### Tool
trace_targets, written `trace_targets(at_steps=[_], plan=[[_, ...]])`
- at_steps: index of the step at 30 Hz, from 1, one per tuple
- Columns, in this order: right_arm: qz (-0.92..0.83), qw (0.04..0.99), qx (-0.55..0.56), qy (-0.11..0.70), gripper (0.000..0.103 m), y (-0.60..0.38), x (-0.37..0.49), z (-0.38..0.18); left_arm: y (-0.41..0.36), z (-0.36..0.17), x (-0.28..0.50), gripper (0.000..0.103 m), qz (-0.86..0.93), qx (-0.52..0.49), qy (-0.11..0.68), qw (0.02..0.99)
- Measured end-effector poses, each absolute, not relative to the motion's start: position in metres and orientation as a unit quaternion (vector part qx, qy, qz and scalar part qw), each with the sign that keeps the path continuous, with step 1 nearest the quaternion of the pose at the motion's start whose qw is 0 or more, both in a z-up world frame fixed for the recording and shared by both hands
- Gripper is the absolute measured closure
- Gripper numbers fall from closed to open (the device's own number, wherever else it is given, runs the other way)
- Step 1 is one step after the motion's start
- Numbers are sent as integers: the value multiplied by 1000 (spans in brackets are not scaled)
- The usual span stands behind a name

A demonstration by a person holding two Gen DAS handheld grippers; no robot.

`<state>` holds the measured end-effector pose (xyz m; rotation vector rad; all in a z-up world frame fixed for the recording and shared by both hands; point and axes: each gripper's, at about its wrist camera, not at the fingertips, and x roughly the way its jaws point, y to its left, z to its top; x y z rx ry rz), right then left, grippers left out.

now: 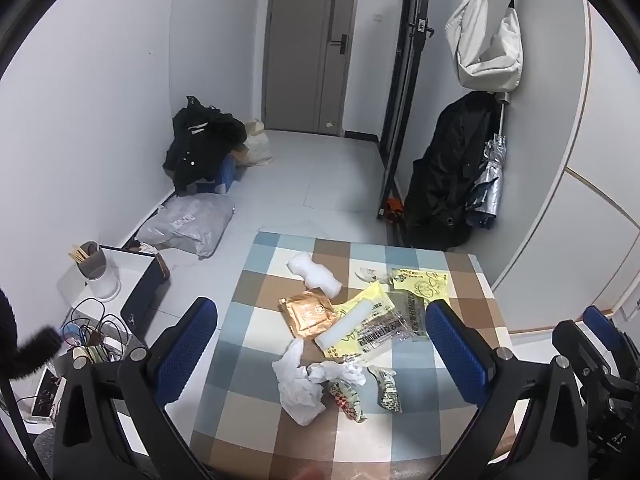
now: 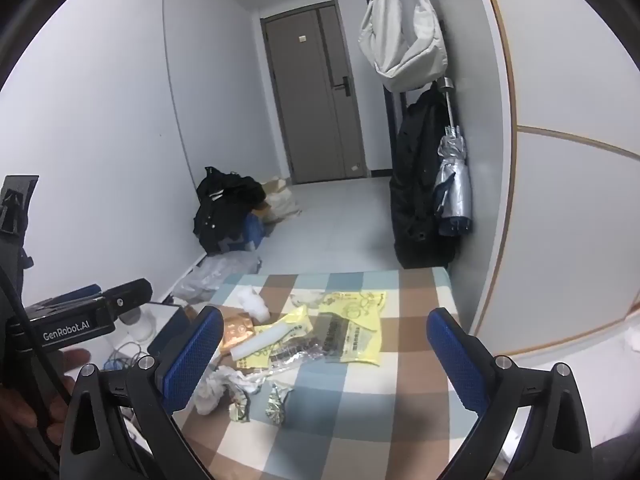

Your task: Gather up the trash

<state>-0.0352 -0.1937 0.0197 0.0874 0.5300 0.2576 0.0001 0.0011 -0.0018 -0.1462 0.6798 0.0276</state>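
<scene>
We hold the left hand-held gripper (image 1: 320, 344) with its jaws wide apart and nothing between the pads, hovering over the checked tabletop (image 1: 452, 412). Beneath it, from left, lie a crumpled white tissue (image 1: 298, 384), an orange wrapper (image 1: 308, 314), a white tube (image 1: 346, 324) on yellow plastic packaging (image 1: 420, 286), and a torn wrapper (image 1: 388, 388). Our right hand-held gripper (image 2: 324, 354) also stands fully apart, empty, above the same litter; the yellow plastic packaging (image 2: 360, 320) shows between its fingers

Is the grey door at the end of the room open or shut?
Shut. The grey door sits flush in its frame in both views, with no gap showing at its edges.
</scene>
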Motion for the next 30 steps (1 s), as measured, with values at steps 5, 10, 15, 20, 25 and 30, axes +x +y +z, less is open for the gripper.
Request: trace_targets(at_steps=[5, 10, 15, 20, 25, 30], plan=[[131, 958, 45, 251, 0, -194, -35, 20, 0, 4, 4, 1, 13, -75, 337, 938], [133, 958, 43, 252, 0, -197, -38, 21, 2, -3, 2, 1, 5, -80, 338, 938], [130, 958, 44, 254, 0, -196, -36, 22, -3, -3, 1, 1, 6, -73, 334, 940], [129, 958, 44, 254, 0, -197, -37, 20, 0, -3, -1, 1, 8, -78, 335, 939], [128, 957, 43, 256, 0, -197, -36, 20, -2, -3, -4, 1, 9, -79, 335, 939], [126, 957, 41, 258, 0, -196, -37, 20, 2, -5, 2, 1, 8, -79, 336, 939]])
